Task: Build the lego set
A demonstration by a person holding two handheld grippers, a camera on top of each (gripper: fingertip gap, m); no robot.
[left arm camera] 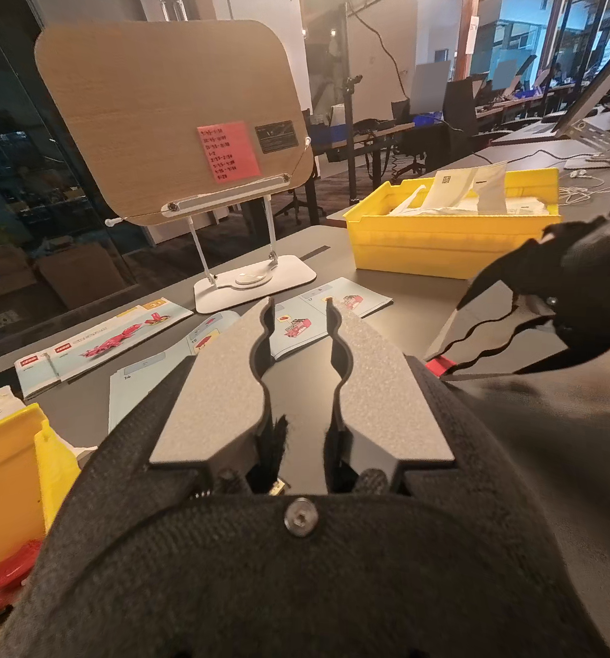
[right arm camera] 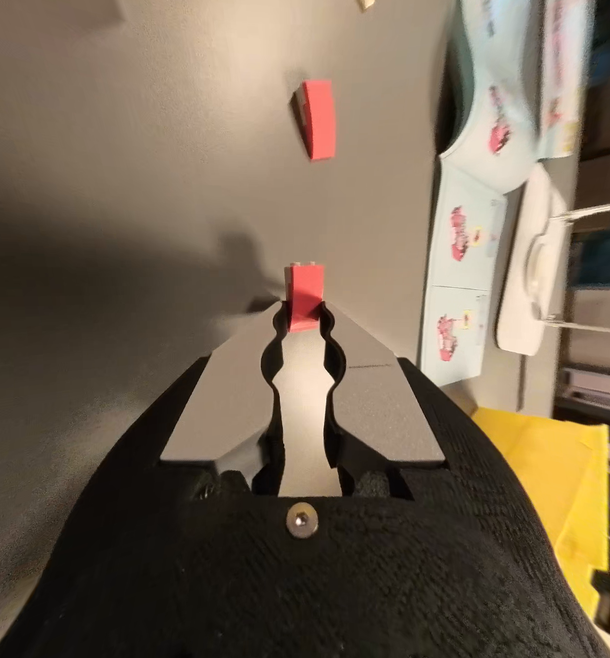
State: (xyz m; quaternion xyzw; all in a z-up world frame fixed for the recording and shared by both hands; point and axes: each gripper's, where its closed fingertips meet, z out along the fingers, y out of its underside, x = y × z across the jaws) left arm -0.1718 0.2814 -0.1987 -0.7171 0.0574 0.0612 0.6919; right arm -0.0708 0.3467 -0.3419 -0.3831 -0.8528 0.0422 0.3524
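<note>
**Right claw clamps a small red brick; left claw stands apart above an open booklet**

The right claw [right arm camera: 304, 309] is clamped on a small red plastic toy brick [right arm camera: 305, 301], its two grey fingertips pressed against the brick's sides while the studded end sticks out past them. Farther ahead on the grey bench [right arm camera: 153, 142] lies a second, curved red plastic brick [right arm camera: 317, 119], well apart from the held one.

The left claw [left arm camera: 299, 309] has its wavy grey fingers apart with nothing between them. It hangs above an open pale-blue paper instruction booklet [left arm camera: 346, 302] lying flat on the bench. Beside that lies a closed pale-blue booklet [left arm camera: 100, 341] with a red model on its cover. Behind the booklets stands a wooden-faced book stand [left arm camera: 168, 117] on a white base, with a pink sticky note on it. A yellow plastic bin [left arm camera: 438, 245] holding white paper bags sits to the right, and another yellow bin [left arm camera: 4, 480] is at the near left.
</note>
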